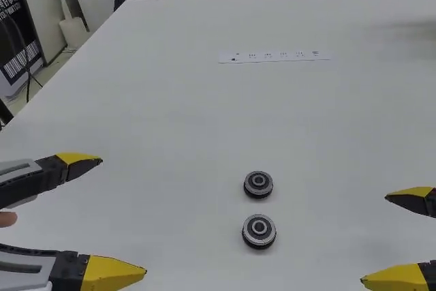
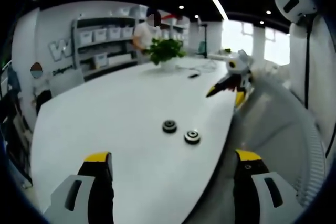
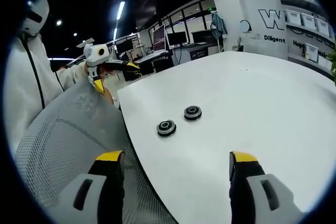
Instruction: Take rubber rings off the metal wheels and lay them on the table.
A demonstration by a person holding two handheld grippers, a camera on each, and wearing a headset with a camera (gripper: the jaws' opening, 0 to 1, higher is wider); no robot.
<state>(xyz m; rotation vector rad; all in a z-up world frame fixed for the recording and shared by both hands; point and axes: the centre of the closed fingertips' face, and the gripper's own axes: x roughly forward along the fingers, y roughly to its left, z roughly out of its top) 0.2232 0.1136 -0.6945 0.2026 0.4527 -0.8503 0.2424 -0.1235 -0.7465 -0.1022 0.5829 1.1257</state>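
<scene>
Yellow-tipped left tool [image 1: 122, 217], right tool [image 1: 373, 238] — both gaping wide, empty, clear of wheels [image 1: 259, 230]

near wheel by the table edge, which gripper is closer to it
Right, by a small margin. The right gripper sits open to the right of the near wheel; the left gripper sits open a little further off on its left.

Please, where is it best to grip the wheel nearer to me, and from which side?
Grip the nearer wheel across its black outer rim, fingers coming straight down from above. It lies flat on the table, hub facing up, so the round edge is probably all they can close on.
</scene>
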